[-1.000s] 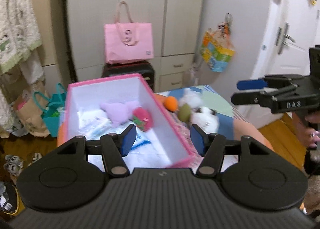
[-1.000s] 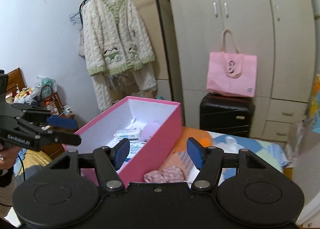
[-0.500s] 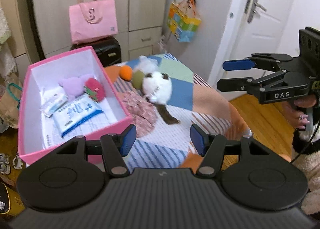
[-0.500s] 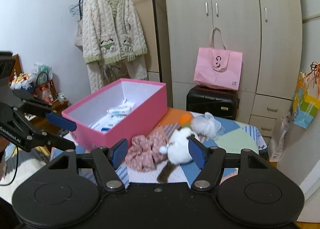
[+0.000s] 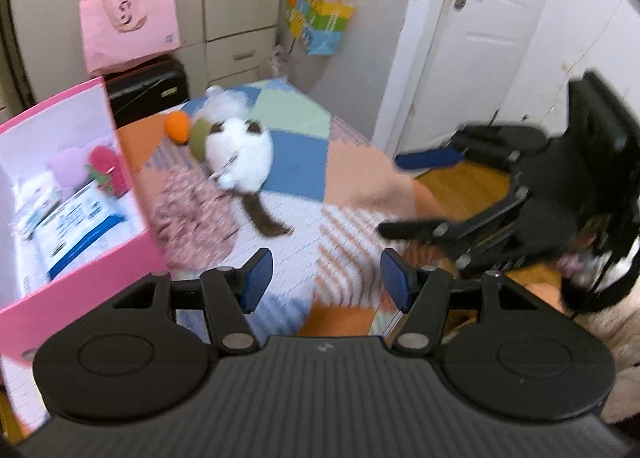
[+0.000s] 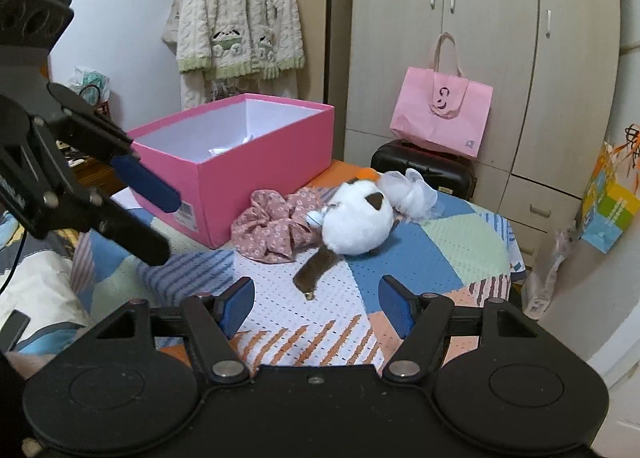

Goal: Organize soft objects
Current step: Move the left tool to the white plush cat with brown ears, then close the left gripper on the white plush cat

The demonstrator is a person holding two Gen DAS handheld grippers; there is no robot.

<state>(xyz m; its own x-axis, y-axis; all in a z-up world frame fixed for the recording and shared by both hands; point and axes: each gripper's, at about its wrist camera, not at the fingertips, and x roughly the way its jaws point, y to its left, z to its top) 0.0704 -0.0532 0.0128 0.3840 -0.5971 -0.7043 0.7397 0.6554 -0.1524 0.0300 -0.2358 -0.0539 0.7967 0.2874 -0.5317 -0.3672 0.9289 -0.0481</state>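
A pink box [image 5: 80, 270] [image 6: 256, 149] stands on the patchwork tablecloth and holds a purple plush [image 5: 70, 169], a red plush [image 5: 106, 167] and tissue packets [image 5: 72, 217]. Beside it lie a pink floral scrunchie [image 5: 192, 213] [image 6: 276, 225], a white plush with a brown tail [image 5: 240, 153] [image 6: 356, 217], an orange ball [image 5: 178, 127], an olive piece [image 5: 198, 133] and a white frilly item [image 6: 412, 189]. My left gripper [image 5: 326, 282] [image 6: 168, 225] is open and empty, near the box's front corner. My right gripper [image 6: 318, 306] [image 5: 390, 195] is open and empty, short of the plush's tail.
A pink tote bag [image 6: 440, 117] sits on a black suitcase [image 6: 424, 165] behind the table, in front of wardrobes. A knitted cardigan [image 6: 236, 17] hangs at the back left. A colourful bag [image 5: 320, 21] and a white door [image 5: 472, 37] are at the right, where the table rim [image 6: 508, 270] drops off.
Both grippers have come down and closer to the table. The left view has swung right, off the box and onto the toys. The right jaws stand slightly wider. Nothing was picked up.
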